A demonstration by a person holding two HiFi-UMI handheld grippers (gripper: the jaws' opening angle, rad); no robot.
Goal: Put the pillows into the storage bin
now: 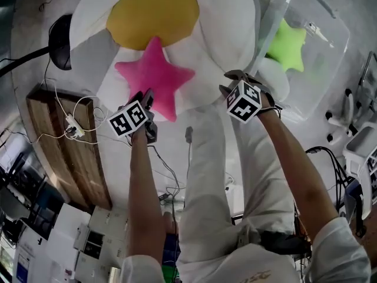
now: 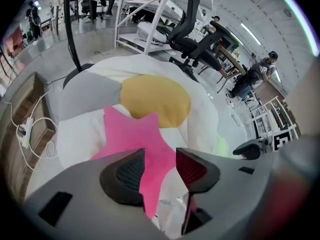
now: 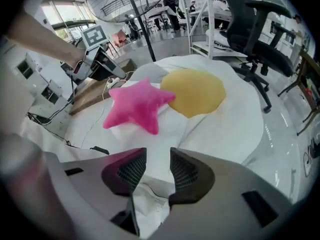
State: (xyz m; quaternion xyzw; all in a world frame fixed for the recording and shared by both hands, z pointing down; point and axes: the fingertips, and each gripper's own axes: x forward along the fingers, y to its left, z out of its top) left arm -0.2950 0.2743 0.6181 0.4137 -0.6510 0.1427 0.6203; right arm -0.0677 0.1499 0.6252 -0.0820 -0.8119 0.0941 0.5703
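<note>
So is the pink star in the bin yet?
No, the pink star lies on the egg pillow, outside the bin.

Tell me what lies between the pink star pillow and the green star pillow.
Head view: the white edge of the egg pillow and the clear wall of the storage bin lie between the pink star pillow and the green star pillow.

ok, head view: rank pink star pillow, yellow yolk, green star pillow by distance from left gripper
1. Pink star pillow, right at the left gripper.
2. Yellow yolk, beyond it on the white pillow.
3. Green star pillow, far right, inside the bin.
</note>
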